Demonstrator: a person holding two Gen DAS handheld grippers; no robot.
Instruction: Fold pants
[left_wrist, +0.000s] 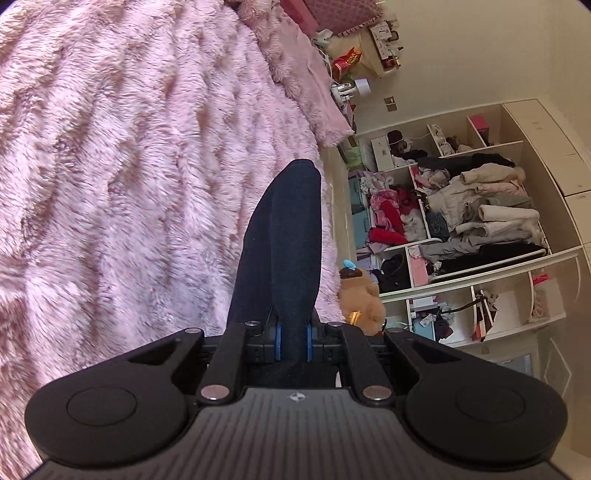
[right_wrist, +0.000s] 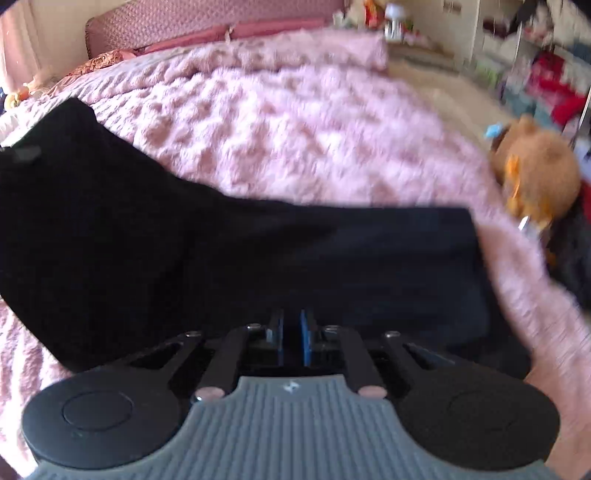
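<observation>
The dark navy pants (left_wrist: 291, 240) run away from me as a narrow folded strip over the pink furry blanket (left_wrist: 129, 147), lifted off it. My left gripper (left_wrist: 293, 332) is shut on the near end of that strip, with cloth squeezed between the blue pads (left_wrist: 277, 341). In the blurred right wrist view the pants (right_wrist: 258, 258) spread wide across the blanket (right_wrist: 295, 129), with a straight upper edge. My right gripper (right_wrist: 292, 328) has its pads nearly together, and dark cloth fills the thin gap.
The bed's edge lies to the right, with a brown teddy bear (left_wrist: 360, 299) (right_wrist: 535, 177) beside it. Open shelves (left_wrist: 461, 221) stuffed with clothes line the wall beyond. Pillows and a headboard (right_wrist: 184, 29) are at the far end of the bed.
</observation>
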